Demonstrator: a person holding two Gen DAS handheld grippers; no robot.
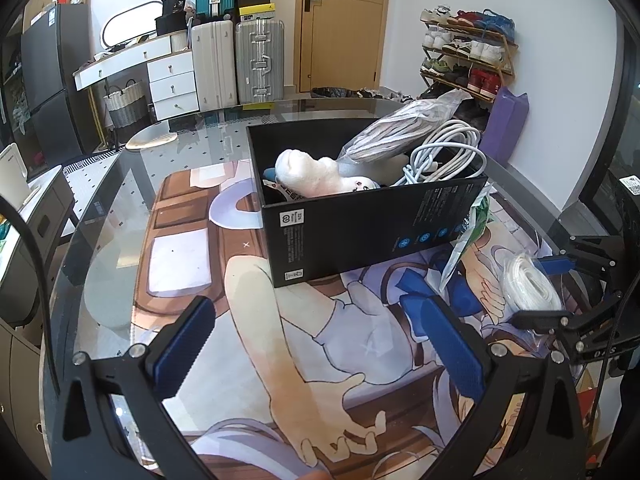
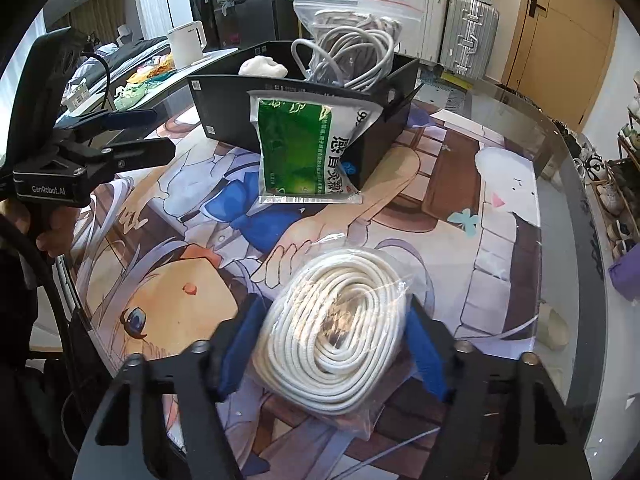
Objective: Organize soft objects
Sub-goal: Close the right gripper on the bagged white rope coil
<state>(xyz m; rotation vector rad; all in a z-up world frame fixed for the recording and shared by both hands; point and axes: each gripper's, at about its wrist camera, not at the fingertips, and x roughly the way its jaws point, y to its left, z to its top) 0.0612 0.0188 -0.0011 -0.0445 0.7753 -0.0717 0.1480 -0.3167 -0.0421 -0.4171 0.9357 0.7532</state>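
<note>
A white rope coil in a clear bag (image 2: 340, 332) lies on the printed mat, and my right gripper (image 2: 334, 312) is shut on it, blue pads (image 2: 236, 352) pressing both sides. The same coil (image 1: 528, 284) shows at the right of the left wrist view. Beyond it stands a black box (image 2: 224, 108) holding a white soft lump (image 1: 308, 176), a bagged grey cord (image 2: 352, 28) and a loose white cable (image 1: 444, 152). A green packet (image 2: 296, 148) leans upright against the box's outer wall. My left gripper (image 1: 316, 320) hovers open over the mat, nothing between its fingers.
The glass tabletop (image 2: 560, 184) curves away at the right, with a printed mat (image 1: 180, 256) on it. A white kettle (image 2: 186, 42) stands behind the box. Suitcases (image 1: 236, 64), white drawers (image 1: 172, 80) and a shoe rack (image 1: 468, 56) line the far wall.
</note>
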